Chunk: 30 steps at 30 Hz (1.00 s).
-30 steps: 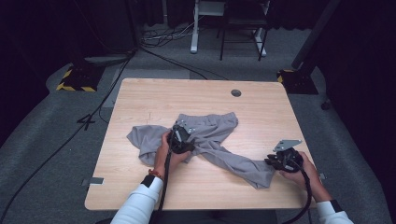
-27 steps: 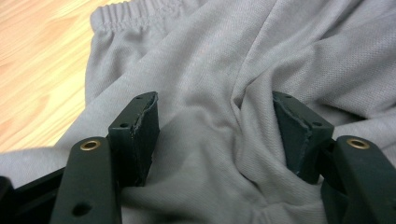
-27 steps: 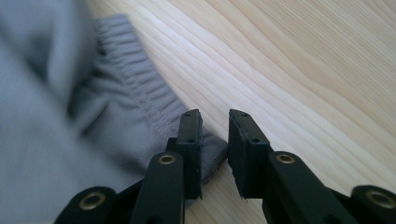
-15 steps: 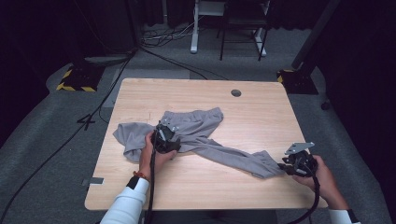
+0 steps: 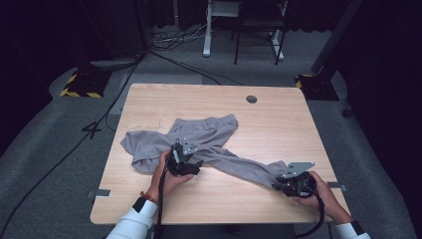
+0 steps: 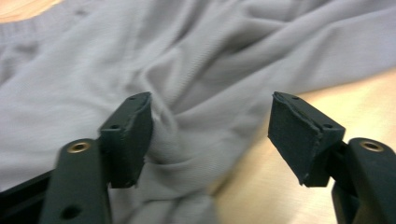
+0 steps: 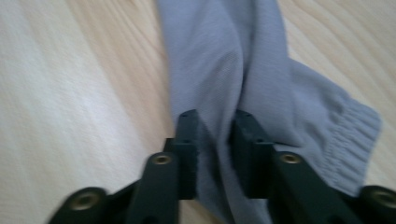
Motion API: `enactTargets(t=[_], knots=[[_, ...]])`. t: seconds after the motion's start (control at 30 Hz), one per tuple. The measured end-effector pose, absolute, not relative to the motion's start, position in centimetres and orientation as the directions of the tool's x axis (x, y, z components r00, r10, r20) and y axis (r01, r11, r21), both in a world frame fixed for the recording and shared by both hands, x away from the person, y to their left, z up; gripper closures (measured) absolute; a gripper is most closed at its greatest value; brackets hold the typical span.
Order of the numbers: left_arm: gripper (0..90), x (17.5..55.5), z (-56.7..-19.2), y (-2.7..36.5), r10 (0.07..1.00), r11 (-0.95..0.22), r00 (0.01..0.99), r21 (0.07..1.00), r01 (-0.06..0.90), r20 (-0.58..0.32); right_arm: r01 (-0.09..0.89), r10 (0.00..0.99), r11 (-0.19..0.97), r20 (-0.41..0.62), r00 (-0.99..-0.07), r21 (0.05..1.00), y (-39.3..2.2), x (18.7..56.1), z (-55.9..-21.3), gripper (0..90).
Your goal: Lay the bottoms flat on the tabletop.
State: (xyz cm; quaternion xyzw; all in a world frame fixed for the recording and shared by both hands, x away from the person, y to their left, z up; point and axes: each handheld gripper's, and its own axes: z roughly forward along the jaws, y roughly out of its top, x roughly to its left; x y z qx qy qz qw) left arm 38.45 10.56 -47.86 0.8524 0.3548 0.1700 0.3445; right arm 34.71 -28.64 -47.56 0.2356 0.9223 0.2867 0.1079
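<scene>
Grey sweatpants [image 5: 199, 142] lie spread on the wooden bench [image 5: 278, 114], waistband toward the far side, one leg bunched at the left, the other stretched out toward the near right corner. No containers on the bench — the garment is the one loose item on it.

Left claw [image 5: 191, 167] sits over the middle of the garment, where the two legs meet. In the left gripper view its jaws stand wide apart; the left pad [image 6: 128, 135] touches a raised fold of grey cloth [image 6: 196, 70], the right pad is over bare wood, clear of the fabric. Nothing is clamped. Jaws have just eased closer by a little.

Right claw [image 5: 283, 185] is at the cuff end of the stretched leg, near the front right edge of the bench. In the right gripper view its jaws are drawn together on a pinch of the leg cloth [image 7: 219, 60], just beside the ribbed cuff [image 7: 355, 135] — fabric runs between the pads, held. These jaws have just been closing, with the cloth between them.

A round cable hole [image 5: 251, 99] sits at the far edge of the bench, well apart from the garment.
</scene>
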Motion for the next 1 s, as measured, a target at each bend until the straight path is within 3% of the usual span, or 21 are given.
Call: enactTargets(t=[0.17, 0.3, 0.37, 0.47, 0.5, 0.6, 0.63, 0.73, 0.87, 1.0], knots=[[34.8, 37.4, -47.1, 8.6, 0.664, -0.517, 0.747, 0.744, 0.424, 0.035, 0.299, 0.446, 0.732, -0.098, -0.89, 0.613, -27.6, 32.8, -46.3, 82.2], [33.0, 36.8, -46.7, 6.7, 0.633, -0.522, 0.773, 0.76, 0.388, 0.041, 0.196, 0.336, 0.756, -0.112, -0.935, 0.625, -25.3, 30.3, -45.3, 82.9], [32.9, 36.8, -46.6, 6.0, 0.631, -0.518, 0.775, 0.767, 0.379, 0.043, 0.191, 0.323, 0.758, -0.105, -0.941, 0.624, -24.9, 30.0, -45.4, 81.4], [32.1, 37.1, -46.5, 4.7, 0.62, -0.51, 0.784, 0.776, 0.372, 0.032, 0.135, 0.213, 0.777, -0.055, -0.976, 0.615, -22.2, 28.4, -46.3, 72.5], [31.9, 37.1, -46.5, 4.7, 0.62, -0.51, 0.784, 0.776, 0.372, 0.032, 0.135, 0.213, 0.777, -0.055, -0.976, 0.615, -22.2, 28.4, -46.3, 72.5], [30.5, 37.6, -46.9, 3.8, 0.613, -0.513, 0.789, 0.772, 0.374, 0.026, 0.099, 0.175, 0.793, -0.07, -0.982, 0.601, -20.9, 28.1, -46.5, 57.9], [30.5, 37.8, -47.1, 3.6, 0.612, -0.517, 0.79, 0.767, 0.38, 0.022, 0.099, 0.175, 0.793, -0.07, -0.982, 0.601, -20.9, 28.1, -46.5, 57.9], [32.3, 38.3, -48.2, 3.3, 0.606, -0.535, 0.795, 0.739, 0.409, -0.001, 0.15, 0.241, 0.76, -0.06, -0.969, 0.633, -22.3, 29.1, -45.8, 56.9], [36.1, 38.2, -49.8, 3.2, 0.583, -0.583, 0.812, 0.693, 0.424, -0.006, 0.216, 0.442, 0.671, -0.149, -0.885, 0.709, -26.7, 31.8, -43.6, 51.2], [37.5, 37.7, -49.7, 3.5, 0.568, -0.599, 0.823, 0.683, 0.418, -0.006, 0.345, 0.603, 0.606, -0.131, -0.787, 0.717, -30.3, 35.5, -44.4, 50.3]])
